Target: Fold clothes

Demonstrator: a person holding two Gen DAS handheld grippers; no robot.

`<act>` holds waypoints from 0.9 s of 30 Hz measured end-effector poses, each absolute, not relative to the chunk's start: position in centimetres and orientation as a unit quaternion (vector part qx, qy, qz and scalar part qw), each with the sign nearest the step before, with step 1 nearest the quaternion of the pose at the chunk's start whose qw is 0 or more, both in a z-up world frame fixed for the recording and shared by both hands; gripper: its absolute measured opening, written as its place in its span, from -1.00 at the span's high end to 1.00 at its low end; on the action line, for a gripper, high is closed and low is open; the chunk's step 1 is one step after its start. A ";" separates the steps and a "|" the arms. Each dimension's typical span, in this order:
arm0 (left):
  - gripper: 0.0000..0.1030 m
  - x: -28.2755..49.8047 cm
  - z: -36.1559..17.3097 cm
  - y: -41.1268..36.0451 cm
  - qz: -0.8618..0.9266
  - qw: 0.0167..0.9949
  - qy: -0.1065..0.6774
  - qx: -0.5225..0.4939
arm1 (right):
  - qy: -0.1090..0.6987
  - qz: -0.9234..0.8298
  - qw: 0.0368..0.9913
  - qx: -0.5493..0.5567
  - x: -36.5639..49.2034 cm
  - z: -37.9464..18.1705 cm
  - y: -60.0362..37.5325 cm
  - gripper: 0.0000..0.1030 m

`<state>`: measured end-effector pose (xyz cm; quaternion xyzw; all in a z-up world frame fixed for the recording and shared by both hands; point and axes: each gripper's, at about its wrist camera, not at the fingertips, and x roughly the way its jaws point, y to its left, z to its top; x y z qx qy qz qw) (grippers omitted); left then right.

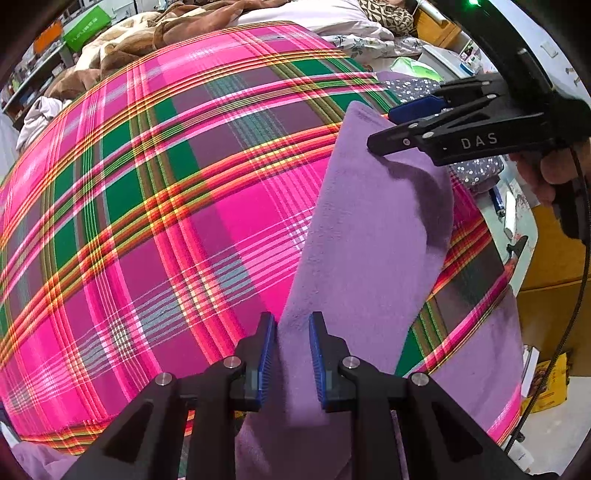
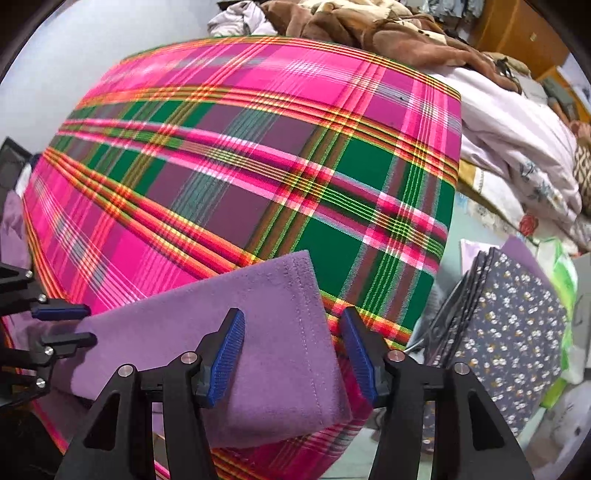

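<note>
In the left wrist view, the left gripper [image 1: 292, 360] sits nearest, its blue pads [image 1: 266, 363] parted a little, with a fold of the purple cloth [image 1: 369, 240] running up between them; the pads lie close to the fabric on both sides but do not clearly pinch it. The cloth is a soft, folded strip stretching away from the left gripper across the pink, green and orange plaid sheet [image 1: 147, 206] that covers the bench. More purple fabric hangs at the near right edge of the sheet.

At the far end of the strip is the right gripper [image 1: 388, 127], held in a person's hand [image 1: 554, 173]. Its black fingers lie just over the cloth's far corner. In the right wrist view, the right gripper [image 2: 291, 356] stands wide open, one pad [image 2: 227, 356] over the cloth [image 2: 258, 332] and the other beyond its stitched edge, holding nothing. The left gripper [image 2: 62, 325] shows at the left edge of that view, at the cloth's other end.

Beside the bench on the right lies a stack of folded dark floral fabric [image 2: 506, 328]. Farther off, a bed carries white bedding [image 2: 517, 147] and a rumpled brown blanket [image 2: 369, 33].
</note>
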<state>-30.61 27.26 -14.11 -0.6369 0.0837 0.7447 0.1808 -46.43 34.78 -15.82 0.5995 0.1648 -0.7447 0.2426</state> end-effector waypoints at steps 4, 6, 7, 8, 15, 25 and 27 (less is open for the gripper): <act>0.79 -30.2 -14.0 27.7 0.747 0.178 0.096 -0.633 | 0.173 -0.749 0.244 0.591 -46.4 -15.7 34.5 0.50; 0.83 -30.1 -14.0 27.8 0.749 0.177 0.101 -0.631 | 0.171 -0.750 0.248 0.589 -46.4 -15.7 34.4 0.64; 0.84 -30.0 -13.9 27.9 0.749 0.176 0.103 -0.631 | 0.170 -0.750 0.251 0.588 -46.3 -15.7 34.3 0.69; 0.85 -30.0 -13.9 27.9 0.749 0.174 0.105 -0.631 | 0.171 -0.751 0.252 0.587 -46.3 -15.7 34.3 0.71; 0.93 -29.5 -13.6 28.0 0.750 0.170 0.113 -0.629 | 0.173 -0.755 0.255 0.578 -46.2 -15.3 34.2 0.82; 0.94 -28.1 -11.4 27.9 0.759 0.180 0.108 -0.616 | 0.143 -0.776 0.254 0.560 -45.3 -13.0 35.5 0.83; 0.94 -27.6 -10.5 27.9 0.763 0.183 0.106 -0.611 | 0.128 -0.784 0.251 0.553 -44.0 -12.0 36.3 0.83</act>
